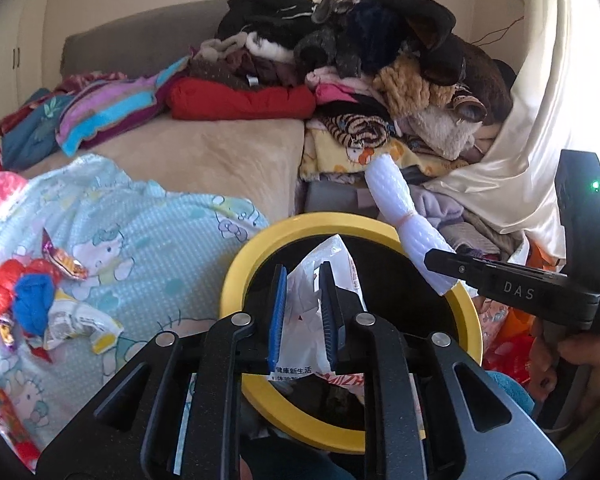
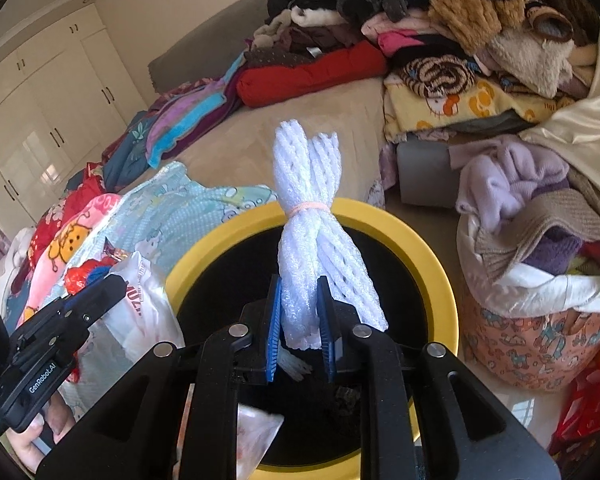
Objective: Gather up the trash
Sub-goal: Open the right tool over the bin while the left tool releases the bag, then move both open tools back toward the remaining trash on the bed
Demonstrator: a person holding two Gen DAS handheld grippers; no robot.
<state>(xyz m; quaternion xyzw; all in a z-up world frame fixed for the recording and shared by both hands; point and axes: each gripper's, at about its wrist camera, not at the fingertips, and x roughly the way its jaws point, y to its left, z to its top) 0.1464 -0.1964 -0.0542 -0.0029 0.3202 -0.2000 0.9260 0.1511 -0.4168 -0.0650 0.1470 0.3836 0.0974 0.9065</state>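
Note:
A black bin with a yellow rim [image 1: 236, 276] [image 2: 432, 264] stands against the bed. My left gripper [image 1: 303, 268] hangs over its mouth, shut on a crumpled white plastic bag [image 1: 332, 252] with red print. My right gripper [image 2: 300, 280] is also above the bin, shut on the lower end of a white foam net bundle [image 2: 304, 184] tied with a pink band. In the left wrist view that bundle [image 1: 392, 196] slants up from the right gripper [image 1: 436, 260]. On the quilt lie more wrappers and red and blue bags [image 1: 32, 300].
A light blue cartoon quilt [image 1: 140, 220] covers the bed's near side. Behind it rises a tall heap of clothes [image 1: 360, 60]. A cloth sack stuffed with garments [image 2: 540, 280] stands right of the bin. White wardrobes [image 2: 40, 100] line the far left wall.

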